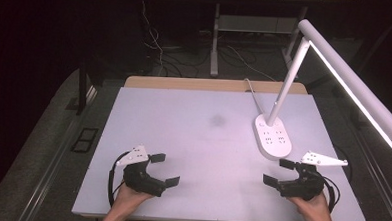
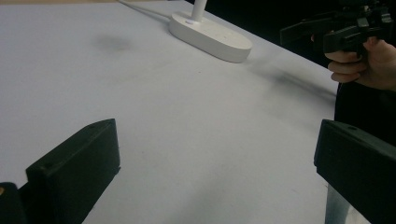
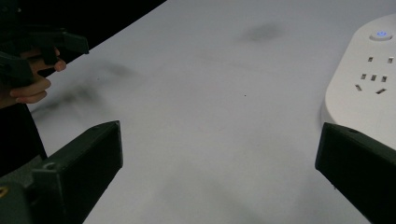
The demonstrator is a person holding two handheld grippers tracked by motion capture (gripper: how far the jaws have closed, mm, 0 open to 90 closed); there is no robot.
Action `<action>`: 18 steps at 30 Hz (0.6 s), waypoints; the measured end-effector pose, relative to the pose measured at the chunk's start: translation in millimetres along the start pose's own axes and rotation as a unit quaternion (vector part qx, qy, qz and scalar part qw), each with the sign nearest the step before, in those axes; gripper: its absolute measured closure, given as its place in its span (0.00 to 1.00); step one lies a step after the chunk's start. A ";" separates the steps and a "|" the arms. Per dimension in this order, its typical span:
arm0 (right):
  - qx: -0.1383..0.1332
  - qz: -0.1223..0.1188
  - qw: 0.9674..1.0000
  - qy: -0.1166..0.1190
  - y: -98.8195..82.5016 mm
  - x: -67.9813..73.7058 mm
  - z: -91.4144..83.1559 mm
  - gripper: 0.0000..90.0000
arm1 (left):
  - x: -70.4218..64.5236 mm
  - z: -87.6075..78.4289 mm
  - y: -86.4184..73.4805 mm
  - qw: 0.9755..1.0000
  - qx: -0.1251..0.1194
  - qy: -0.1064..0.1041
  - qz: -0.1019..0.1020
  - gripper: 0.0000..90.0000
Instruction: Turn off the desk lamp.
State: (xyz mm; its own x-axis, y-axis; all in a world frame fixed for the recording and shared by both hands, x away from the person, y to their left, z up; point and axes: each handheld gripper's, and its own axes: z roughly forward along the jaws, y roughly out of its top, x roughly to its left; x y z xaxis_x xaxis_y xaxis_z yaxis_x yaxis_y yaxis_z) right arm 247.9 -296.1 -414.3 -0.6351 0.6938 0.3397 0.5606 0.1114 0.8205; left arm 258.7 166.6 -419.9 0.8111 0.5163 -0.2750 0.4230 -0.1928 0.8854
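Observation:
My left gripper point(image 1: 165, 169) rests low over the near left of the white table point(image 1: 193, 135), jaws wide apart with nothing between them. My right gripper point(image 1: 278, 172) hovers at the near right, also open and empty, just in front of the lamp base point(image 1: 273, 136). In the left gripper view, the left gripper point(image 2: 217, 140) frames bare tabletop, with the right gripper point(image 2: 336, 30) and the hand holding it farther off. In the right gripper view, the right gripper point(image 3: 219, 144) points across the table, the lamp base point(image 3: 369, 88) beside its right jaw.
A white desk lamp stands at the right, its lit head point(image 1: 355, 87) reaching out over the table's right edge and its cord running to the back. A faint dark smudge point(image 1: 217, 120) marks the table's middle. Beyond the far edge are table legs and cables.

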 end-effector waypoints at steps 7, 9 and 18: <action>0.000 0.004 1.000 0.005 -0.5 1.3 -0.4 0.01 | -1.0 0.8 0.1 1.000 0.003 -0.004 0.003 0.00; 0.003 0.005 1.000 0.005 -0.4 1.6 -0.3 0.01 | -1.1 1.0 0.1 1.000 0.004 -0.004 0.004 0.00; 0.009 0.005 1.000 0.017 0.5 5.6 1.0 0.01 | -0.6 0.3 -0.1 1.000 0.003 -0.004 0.001 0.00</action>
State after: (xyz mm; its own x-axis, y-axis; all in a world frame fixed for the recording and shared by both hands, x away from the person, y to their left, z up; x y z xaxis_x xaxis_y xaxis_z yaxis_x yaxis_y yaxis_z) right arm 245.1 -291.5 -412.5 -0.6469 0.6701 0.3640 0.5768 0.1177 0.8084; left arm 258.3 166.1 -419.9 0.8154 0.5092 -0.2754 0.4232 -0.1999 0.8837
